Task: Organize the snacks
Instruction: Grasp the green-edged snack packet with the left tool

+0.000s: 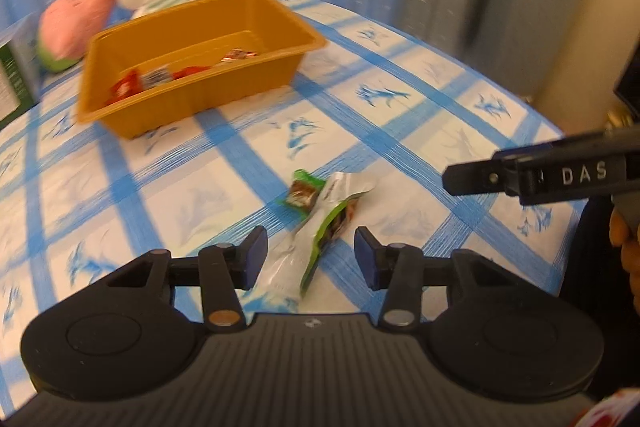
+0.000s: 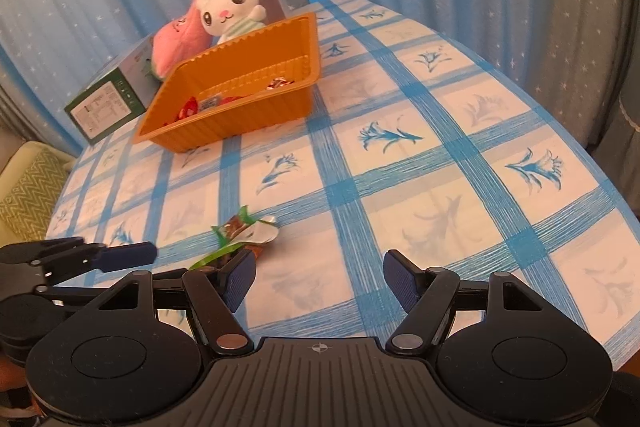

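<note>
Lying on the checked tablecloth [image 1: 400, 115] well short of the orange tray [image 1: 192, 99], the long green-and-white snack packet [image 1: 320, 231] ran lengthwise between the jaws of the left gripper [image 1: 311, 254], its near end under the fingers and a small green candy [image 1: 302, 191] touching its far end. That gripper, tilted steeply down and clearly the nearer one, stood partly open with neither pad yet pressing the wrapper. Off to its right, the right gripper [image 2: 319, 275] hung wider open and empty, the packet lying beyond its left finger.
</note>
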The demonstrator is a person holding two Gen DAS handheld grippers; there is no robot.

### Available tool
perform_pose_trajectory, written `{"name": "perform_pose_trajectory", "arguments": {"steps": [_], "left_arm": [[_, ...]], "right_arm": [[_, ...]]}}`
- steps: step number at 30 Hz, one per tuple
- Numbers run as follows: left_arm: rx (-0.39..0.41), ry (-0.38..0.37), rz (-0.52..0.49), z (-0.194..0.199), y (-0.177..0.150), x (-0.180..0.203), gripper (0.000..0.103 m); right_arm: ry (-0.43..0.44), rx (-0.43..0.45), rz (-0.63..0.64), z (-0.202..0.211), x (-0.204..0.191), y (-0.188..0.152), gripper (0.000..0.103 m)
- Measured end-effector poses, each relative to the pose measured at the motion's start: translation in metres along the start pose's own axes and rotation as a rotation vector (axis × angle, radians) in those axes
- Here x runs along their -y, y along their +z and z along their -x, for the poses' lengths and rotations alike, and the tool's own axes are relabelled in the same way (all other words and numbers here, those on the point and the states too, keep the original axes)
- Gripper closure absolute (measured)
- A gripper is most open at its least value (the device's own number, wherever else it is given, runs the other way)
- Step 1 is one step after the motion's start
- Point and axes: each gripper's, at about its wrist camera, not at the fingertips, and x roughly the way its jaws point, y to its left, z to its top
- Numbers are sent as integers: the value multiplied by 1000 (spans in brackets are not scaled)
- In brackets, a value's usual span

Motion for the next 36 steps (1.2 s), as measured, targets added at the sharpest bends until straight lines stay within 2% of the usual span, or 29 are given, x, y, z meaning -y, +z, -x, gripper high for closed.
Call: {"name": "perform_pose_trajectory", "arguments": {"steps": [4,6,10,16,21,26,32,36], "left_arm": [[-12,-42,-81,-18,6,6,61],[-23,-66,-112,-26,9,9,67],[-50,-75,-176,-40,12,14,70],[-75,-30,-259,-55,10,22,72],[-68,19,-271,-56,5,25,80],[-79,21,-173,-43,-1,21,83],[-38,2,144,-10,-25,-12,83],[8,40,297,12,-40,-34,83]], "right_arm": [[-2,-6,-15,-8,5,2,32],[-4,-10,-24,-11,8,2,32],[-3,-19,-45,-18,12,3,32],[-4,-25,-51,-23,11,4,32],[-7,-26,-53,-26,13,4,32],[-11,-20,-36,-27,10,3,32],[7,-26,12,-31,3,1,32],[44,-39,74,-40,-9,2,32]]}}
